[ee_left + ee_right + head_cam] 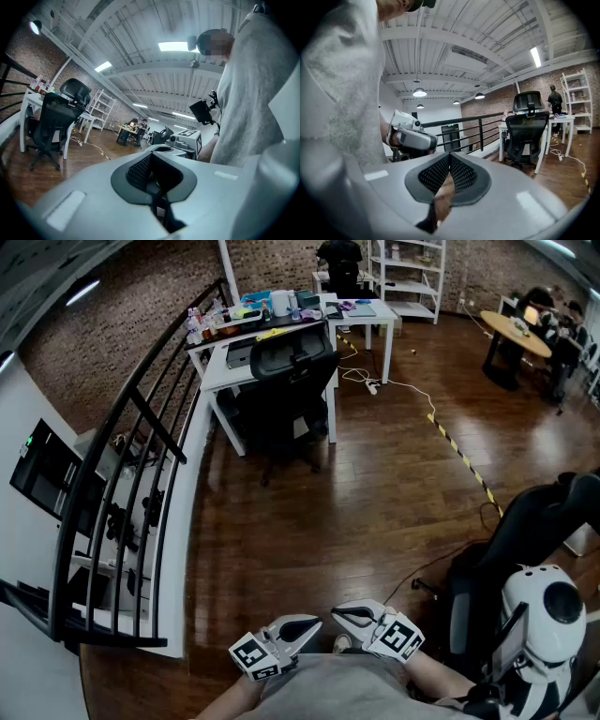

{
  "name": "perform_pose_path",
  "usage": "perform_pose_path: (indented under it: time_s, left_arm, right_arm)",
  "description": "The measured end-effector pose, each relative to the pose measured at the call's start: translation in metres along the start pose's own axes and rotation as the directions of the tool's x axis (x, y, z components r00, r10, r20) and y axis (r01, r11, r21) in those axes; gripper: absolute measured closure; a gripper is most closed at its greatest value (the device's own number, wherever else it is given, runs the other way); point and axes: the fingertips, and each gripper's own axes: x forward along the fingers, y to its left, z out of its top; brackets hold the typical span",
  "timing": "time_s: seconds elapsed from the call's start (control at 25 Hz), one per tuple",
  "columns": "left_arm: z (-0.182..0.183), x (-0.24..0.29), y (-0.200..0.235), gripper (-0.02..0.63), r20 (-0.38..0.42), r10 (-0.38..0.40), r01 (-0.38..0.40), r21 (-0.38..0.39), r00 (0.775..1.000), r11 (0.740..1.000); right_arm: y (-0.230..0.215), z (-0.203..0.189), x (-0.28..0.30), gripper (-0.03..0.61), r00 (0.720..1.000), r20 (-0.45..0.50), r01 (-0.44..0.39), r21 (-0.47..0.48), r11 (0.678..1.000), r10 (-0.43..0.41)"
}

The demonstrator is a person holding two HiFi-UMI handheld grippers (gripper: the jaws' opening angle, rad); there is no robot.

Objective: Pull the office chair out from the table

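The pull has not begun: the office chair (286,381) stands pushed in at the front edge of the white table (214,379), its backrest facing away from the table and its seat apparently tucked beneath, though the dark there makes that hard to confirm. Both tools are well apart from the table, across the wooden floor (309,531) and close to the person's body; the left gripper (302,626) and the right gripper (349,616) are each clenched on nothing, jaws pressed together with only air beyond them. The step in hand is therefore the approach. The next move likely calls for crossing toward the table, parting the jaws, and closing on the top of the backrest or an armrest before drawing the chair straight back. In front of the table the floor lies open. A black railing (141,456) closes off the table's left side, while a white cable (394,385) and striped floor tape (459,454) run off from its right, so the casters should roll clear of those.
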Motion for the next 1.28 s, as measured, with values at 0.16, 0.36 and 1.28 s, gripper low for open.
perform_pose_path:
  time_s: [0.16,0.36,1.28]
  left_arm:
    - [0.014,0.007,0.013,0.612,0.010,0.014,-0.014,0.013,1.000,1.000]
    - [0.028,0.019,0.048,0.612,0.012,0.026,-0.026,0.020,1.000,0.999]
    - [0.181,0.068,0.341,0.612,0.032,-0.077,0.074,0.092,0.997,0.993]
  right_arm:
    - [-0.017,0.012,-0.002,0.572,0.999,0.034,0.017,0.004,1.000,-0.017]
    - [-0.050,0.018,0.007,0.572,0.999,0.037,0.037,0.003,0.999,-0.037]
    - [-0.315,0.131,0.167,0.572,0.969,0.084,0.234,-0.005,0.972,-0.232]
